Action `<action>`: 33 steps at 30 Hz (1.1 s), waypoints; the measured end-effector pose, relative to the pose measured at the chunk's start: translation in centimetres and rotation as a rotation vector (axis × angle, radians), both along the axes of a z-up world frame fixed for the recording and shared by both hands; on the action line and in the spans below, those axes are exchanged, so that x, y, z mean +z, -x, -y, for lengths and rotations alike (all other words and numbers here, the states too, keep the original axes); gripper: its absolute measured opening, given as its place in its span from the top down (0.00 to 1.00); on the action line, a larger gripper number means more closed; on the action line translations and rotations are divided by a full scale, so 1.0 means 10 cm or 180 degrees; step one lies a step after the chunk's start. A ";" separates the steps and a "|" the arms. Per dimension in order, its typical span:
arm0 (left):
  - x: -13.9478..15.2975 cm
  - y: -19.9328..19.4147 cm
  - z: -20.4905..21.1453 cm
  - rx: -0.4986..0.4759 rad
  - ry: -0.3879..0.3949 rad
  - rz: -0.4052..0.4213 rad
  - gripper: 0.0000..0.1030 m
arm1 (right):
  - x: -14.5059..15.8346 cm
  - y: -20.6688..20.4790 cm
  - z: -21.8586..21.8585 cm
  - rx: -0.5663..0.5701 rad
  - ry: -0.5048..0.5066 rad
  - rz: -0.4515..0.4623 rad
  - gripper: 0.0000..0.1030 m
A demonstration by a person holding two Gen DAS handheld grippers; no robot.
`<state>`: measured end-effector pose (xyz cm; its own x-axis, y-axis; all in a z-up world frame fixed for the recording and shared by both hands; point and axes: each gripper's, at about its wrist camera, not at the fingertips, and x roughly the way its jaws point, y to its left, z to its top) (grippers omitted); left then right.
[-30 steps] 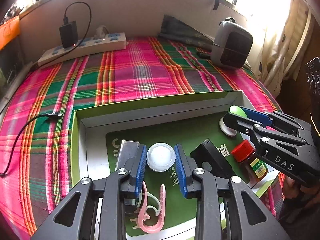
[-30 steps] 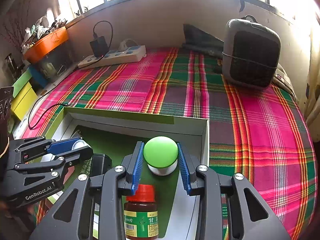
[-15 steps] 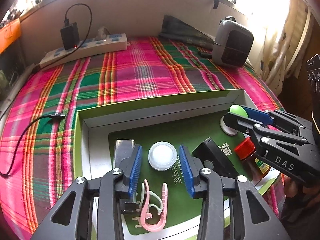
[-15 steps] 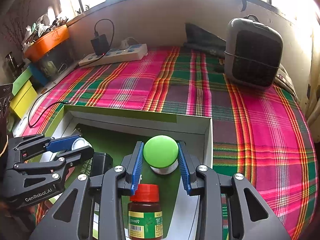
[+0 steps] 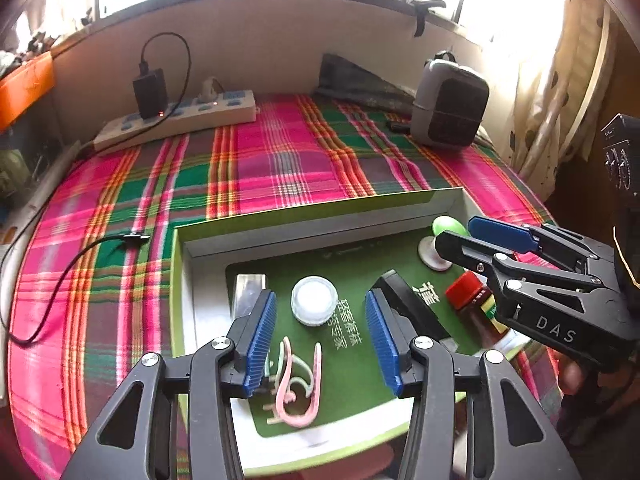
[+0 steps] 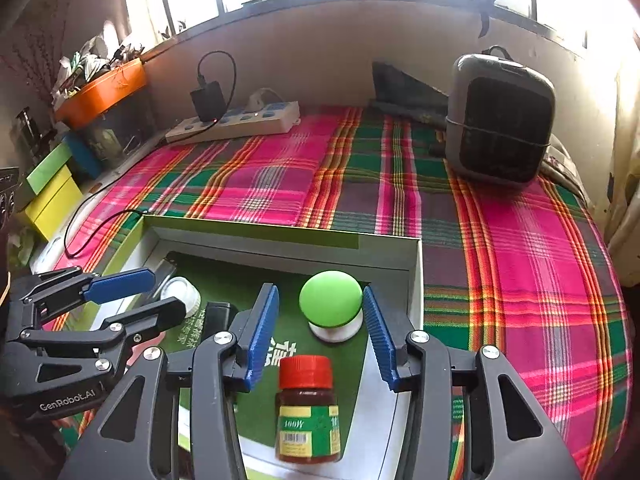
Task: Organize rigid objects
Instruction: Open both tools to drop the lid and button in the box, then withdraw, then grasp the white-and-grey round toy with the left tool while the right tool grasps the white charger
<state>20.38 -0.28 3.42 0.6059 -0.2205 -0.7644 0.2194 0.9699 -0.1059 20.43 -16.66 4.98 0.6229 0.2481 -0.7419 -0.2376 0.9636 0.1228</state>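
A shallow green-rimmed box [image 5: 320,210] [image 6: 260,228] lies on the plaid cloth. In it are a white round cap [image 5: 314,300], a pink clip [image 5: 298,384], a silver metal piece [image 5: 248,292], a black block [image 5: 408,308], a red-capped bottle [image 6: 306,404] and a green dome on a white base [image 6: 330,298]. My left gripper [image 5: 322,336] hovers behind the cap with its jaws opening and nothing between the pads. The jaws of my right gripper [image 6: 320,332] are opening around the green dome; the left pad stands clear of it and the right pad is close beside it.
A power strip [image 5: 180,120] with a black charger sits at the back left, and a cable [image 5: 60,272] trails over the cloth. A grey heater [image 6: 500,120] stands back right. An orange tray [image 6: 104,92] and coloured boxes [image 6: 52,196] are at the left edge.
The left jaws have spread off the white cap and drawn back a little. The right jaws, shut on the green dome before, have now spread apart; the dome stays in the box.
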 end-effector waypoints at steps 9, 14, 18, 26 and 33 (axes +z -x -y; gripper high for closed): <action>0.17 0.35 -0.09 0.0111 0.0012 0.0180 0.55 | 0.15 0.27 -0.01 -0.0025 -0.0071 0.0120 0.55; 0.20 0.53 -0.17 0.0202 0.0046 0.0201 0.54 | 0.22 0.49 -0.02 -0.0016 -0.0077 0.0192 0.55; 0.21 0.68 -0.22 0.0255 0.0050 0.0228 0.54 | 0.26 0.67 -0.03 -0.0011 -0.0089 0.0237 0.55; 0.08 0.98 -0.34 0.0323 0.0061 0.0177 0.54 | 0.22 0.97 -0.09 0.0086 -0.0077 0.0238 0.55; 0.00 1.20 -0.46 0.0355 0.0186 0.0171 0.54 | 0.12 1.19 -0.17 0.0221 -0.0074 0.0152 0.55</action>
